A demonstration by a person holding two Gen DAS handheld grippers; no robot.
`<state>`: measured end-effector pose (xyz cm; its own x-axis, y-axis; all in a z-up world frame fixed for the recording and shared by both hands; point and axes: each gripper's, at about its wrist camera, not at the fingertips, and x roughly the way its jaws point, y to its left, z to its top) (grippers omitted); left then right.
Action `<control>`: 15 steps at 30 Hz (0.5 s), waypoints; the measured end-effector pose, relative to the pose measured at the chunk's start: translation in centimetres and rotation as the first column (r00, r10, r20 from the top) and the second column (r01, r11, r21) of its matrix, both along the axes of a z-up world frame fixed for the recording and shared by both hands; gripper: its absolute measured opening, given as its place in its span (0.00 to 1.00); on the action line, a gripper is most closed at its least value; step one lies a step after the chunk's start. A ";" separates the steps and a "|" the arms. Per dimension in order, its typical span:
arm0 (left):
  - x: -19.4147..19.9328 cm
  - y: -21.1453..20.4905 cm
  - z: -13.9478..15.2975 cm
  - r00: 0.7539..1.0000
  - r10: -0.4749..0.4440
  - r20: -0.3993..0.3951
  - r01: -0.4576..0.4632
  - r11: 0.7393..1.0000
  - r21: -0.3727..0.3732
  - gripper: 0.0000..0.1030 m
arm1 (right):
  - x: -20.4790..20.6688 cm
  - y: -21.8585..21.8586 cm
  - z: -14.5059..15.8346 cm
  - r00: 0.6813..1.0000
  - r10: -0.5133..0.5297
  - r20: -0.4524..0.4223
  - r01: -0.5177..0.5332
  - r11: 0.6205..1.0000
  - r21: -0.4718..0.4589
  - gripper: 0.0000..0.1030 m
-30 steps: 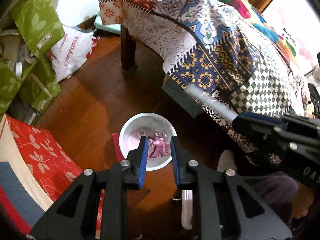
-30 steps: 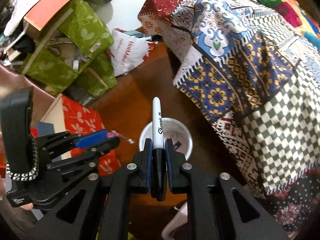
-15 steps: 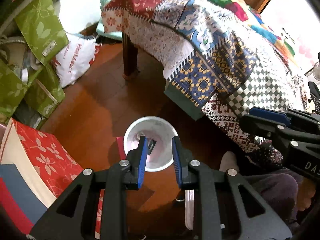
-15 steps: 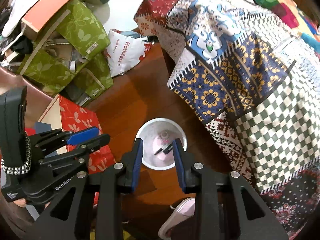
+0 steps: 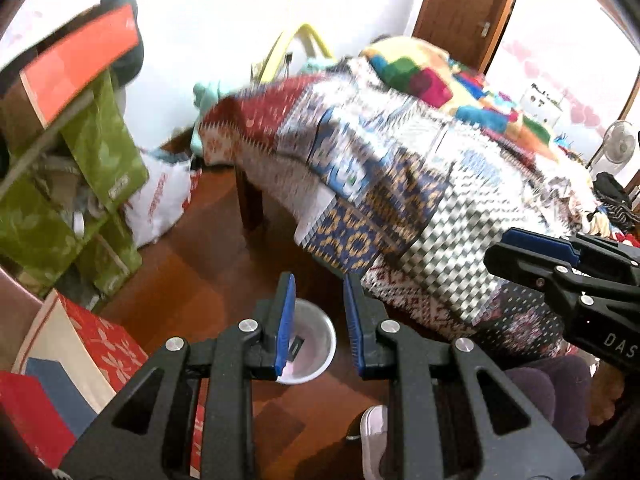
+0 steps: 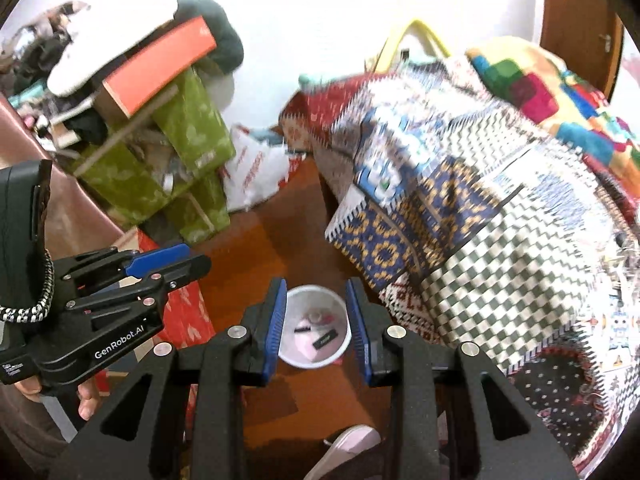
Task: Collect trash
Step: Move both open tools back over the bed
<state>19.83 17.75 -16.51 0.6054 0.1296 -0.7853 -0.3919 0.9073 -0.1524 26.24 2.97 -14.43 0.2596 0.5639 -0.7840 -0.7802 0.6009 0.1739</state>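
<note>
We see the left gripper (image 5: 319, 320) with its fingers spread and nothing between them; the right gripper (image 6: 316, 322) is likewise spread and empty. Low in the centre of both frames, the white trash bin (image 6: 316, 330) stands on the wooden floor (image 6: 276, 248), just beside the quilt-covered bed (image 6: 500, 208). Inside the bin lie a black marker (image 6: 325, 339) and pink scraps (image 6: 326, 317).

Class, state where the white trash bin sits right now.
In the right wrist view the white trash bin stands on the wooden floor, framed between the open right gripper jaws, left of the patchwork-quilted bed.
</note>
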 end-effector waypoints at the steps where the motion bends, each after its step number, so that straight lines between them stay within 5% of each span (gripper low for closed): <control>1: -0.1 -0.5 0.8 1.000 -0.003 0.017 0.003 1.000 0.009 0.23 | -0.1 -0.5 0.6 1.000 -0.006 0.011 0.006 1.000 0.013 0.27; 15: 1.8 -9.9 8.9 0.975 -0.135 0.177 0.114 0.986 0.120 0.24 | 0.2 -10.8 6.5 0.975 -0.173 0.142 0.149 0.976 0.161 0.27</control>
<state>21.65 7.83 -7.65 0.7551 0.1224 -0.6441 -0.2493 0.9622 -0.1094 26.44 -7.79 -7.92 0.4678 0.6120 -0.6377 -0.6997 0.6972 0.1559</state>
